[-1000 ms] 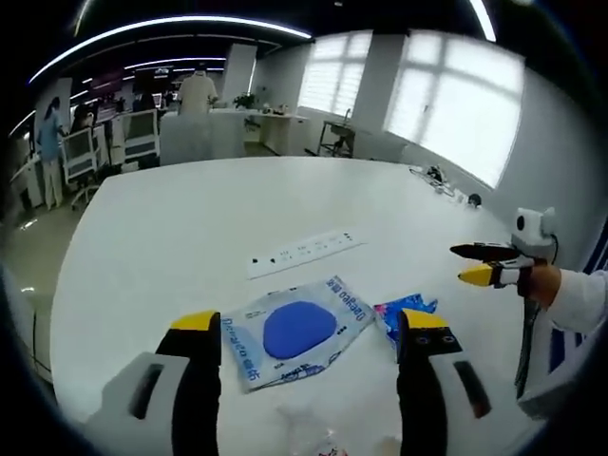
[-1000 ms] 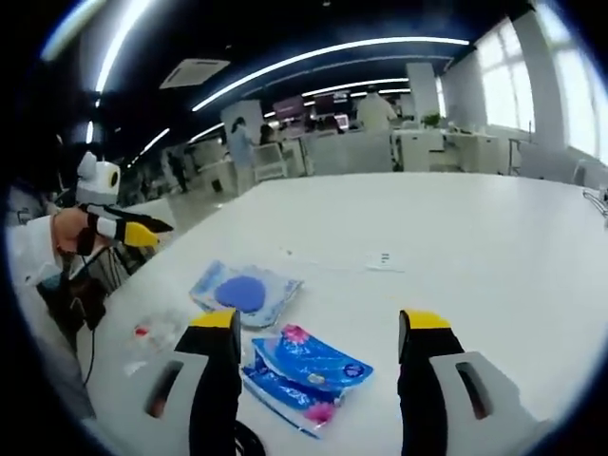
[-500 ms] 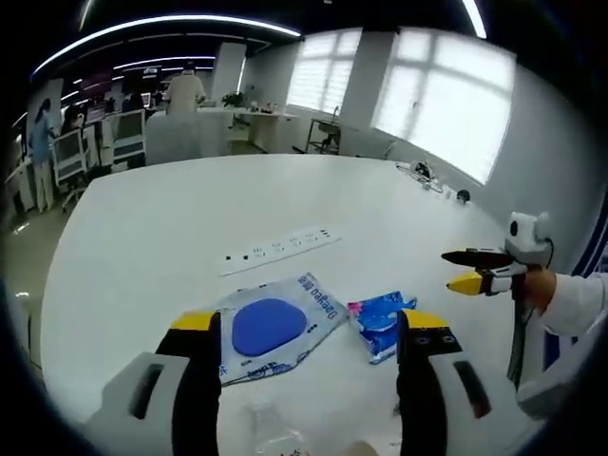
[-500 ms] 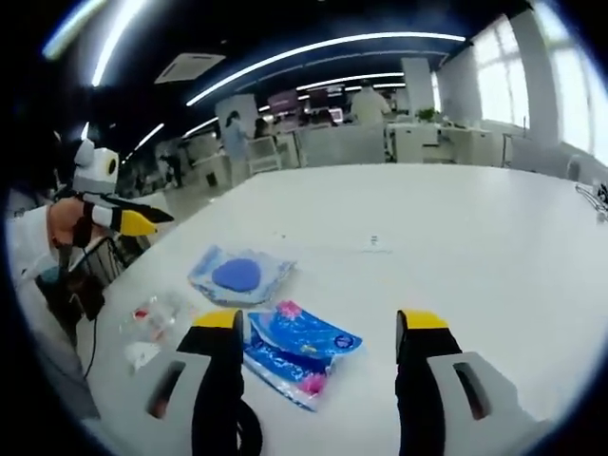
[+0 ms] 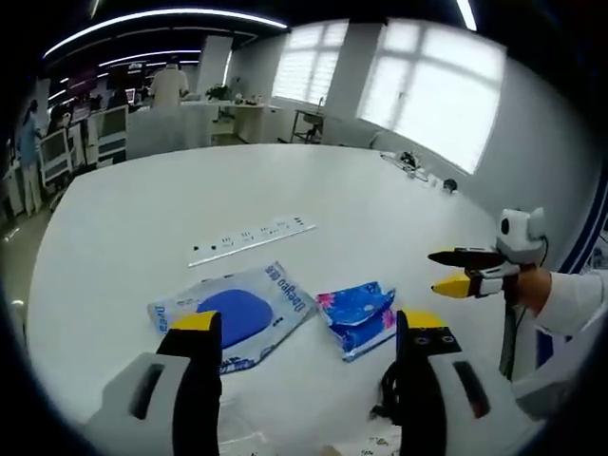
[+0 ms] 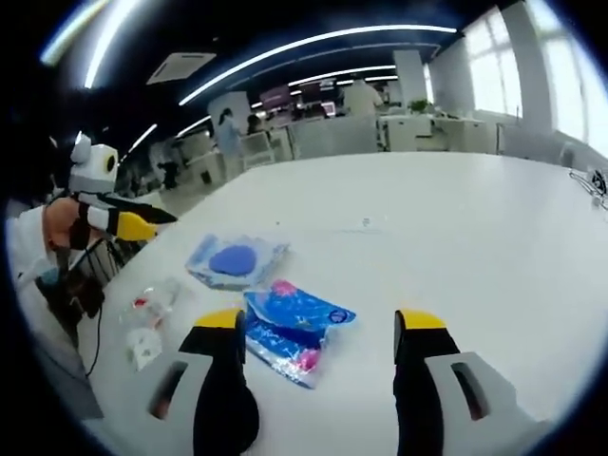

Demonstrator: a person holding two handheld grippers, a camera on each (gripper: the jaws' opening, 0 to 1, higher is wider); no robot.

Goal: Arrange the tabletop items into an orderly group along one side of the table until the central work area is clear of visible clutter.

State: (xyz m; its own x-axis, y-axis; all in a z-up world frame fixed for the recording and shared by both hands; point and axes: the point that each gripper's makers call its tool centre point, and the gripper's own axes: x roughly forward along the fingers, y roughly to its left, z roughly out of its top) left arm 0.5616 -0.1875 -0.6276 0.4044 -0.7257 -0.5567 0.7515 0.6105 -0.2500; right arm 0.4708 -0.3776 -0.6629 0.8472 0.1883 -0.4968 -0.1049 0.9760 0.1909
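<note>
A clear packet with a blue disc (image 5: pixel 233 316) is laid flat on the desk (image 5: pixel 190 209), just beside a blue-and-pink packet (image 5: pixel 357 310); a white power strip (image 5: pixel 252 239) is set beyond them.

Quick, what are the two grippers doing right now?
Left gripper: open, holding nothing.
Right gripper: open, holding nothing.

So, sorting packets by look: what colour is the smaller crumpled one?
Bright blue with pink patches, clearest in the right gripper view.
</note>
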